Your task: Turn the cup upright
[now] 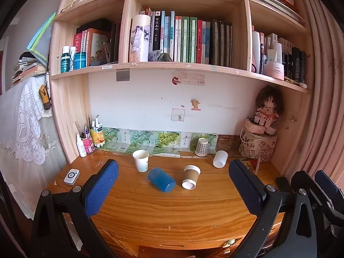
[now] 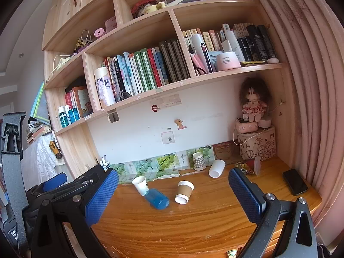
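so right up front in the left wrist view you get the left gripper (image 1: 173, 167), blue textured fingers (image 1: 101, 190) spread wide apart with nothing between them, hovering over the near part of the wooden surface (image 1: 172, 210). same deal in the right wrist view: right gripper (image 2: 173, 190) with its fingers (image 2: 247, 194) wide apart, holding nothing, and it also pokes into the lower right of the left view.

mid-frame there's a little cluster of cups. the blue cup (image 1: 161, 179) lies on its side, and just right of it the brown-sleeved paper cup (image 1: 191, 176) is tipped over too, white rim pointing toward the camera. just behind and left of the blue one, a white paper cup (image 1: 141, 160) stands upright with its mouth up. further back, toward the right, a plain white cup (image 1: 220, 158) lies on its side, and beside it a checkered cup (image 1: 202, 146) sits mouth down near the wall.

other stuff: a small white device (image 1: 71, 176) at the left edge of the surface, a black phone (image 2: 295, 181) at the right edge in the right view, a doll (image 1: 267, 109) perched on boxes in the back right corner, and a bookshelf (image 1: 182, 40) packed with books across the top.
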Motion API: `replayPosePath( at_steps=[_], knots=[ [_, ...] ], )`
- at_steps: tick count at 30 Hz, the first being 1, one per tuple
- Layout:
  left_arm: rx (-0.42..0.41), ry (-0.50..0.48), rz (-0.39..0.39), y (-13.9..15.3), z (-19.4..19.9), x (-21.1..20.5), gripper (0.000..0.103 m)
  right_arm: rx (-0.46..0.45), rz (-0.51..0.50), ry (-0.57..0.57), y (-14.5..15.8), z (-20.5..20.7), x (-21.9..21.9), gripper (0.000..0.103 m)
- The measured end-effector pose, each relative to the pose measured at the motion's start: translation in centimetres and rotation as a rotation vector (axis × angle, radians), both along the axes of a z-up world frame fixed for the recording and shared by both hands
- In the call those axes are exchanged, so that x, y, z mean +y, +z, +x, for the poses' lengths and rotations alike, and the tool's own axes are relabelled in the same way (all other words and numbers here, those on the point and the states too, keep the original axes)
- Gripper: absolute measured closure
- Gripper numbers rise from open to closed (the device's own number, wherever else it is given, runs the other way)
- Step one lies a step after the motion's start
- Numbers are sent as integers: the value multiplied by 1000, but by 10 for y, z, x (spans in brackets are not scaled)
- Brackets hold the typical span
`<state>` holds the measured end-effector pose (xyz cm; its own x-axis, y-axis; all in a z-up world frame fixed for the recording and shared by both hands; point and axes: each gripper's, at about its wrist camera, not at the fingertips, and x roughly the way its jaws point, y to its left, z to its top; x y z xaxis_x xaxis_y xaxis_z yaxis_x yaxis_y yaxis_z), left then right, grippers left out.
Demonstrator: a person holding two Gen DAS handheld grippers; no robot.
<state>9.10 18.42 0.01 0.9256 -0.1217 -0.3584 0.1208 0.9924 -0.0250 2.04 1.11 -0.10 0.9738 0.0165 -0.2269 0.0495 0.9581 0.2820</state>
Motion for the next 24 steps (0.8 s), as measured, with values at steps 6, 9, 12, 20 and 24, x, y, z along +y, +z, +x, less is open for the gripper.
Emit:
replayPosePath(
  at_steps=[6, 9, 12, 20, 24],
  knots=[
    [12, -30, -11, -3, 29, 10, 1, 10, -8, -10, 0, 21, 12, 0],
    [16, -48, -14, -4, 46, 17, 1, 16, -6, -26, 0, 36, 17, 0],
    [17, -69, -29, -3, 65, 25, 1, 20, -8, -38, 2, 52, 25, 0],
    [1, -175, -10, 5, 117, 37, 1, 9, 15, -130, 6, 92, 43, 0],
    [27, -228, -8, 2, 140, 47, 1, 29, 28, -179, 5, 112, 56, 0]
  ],
)
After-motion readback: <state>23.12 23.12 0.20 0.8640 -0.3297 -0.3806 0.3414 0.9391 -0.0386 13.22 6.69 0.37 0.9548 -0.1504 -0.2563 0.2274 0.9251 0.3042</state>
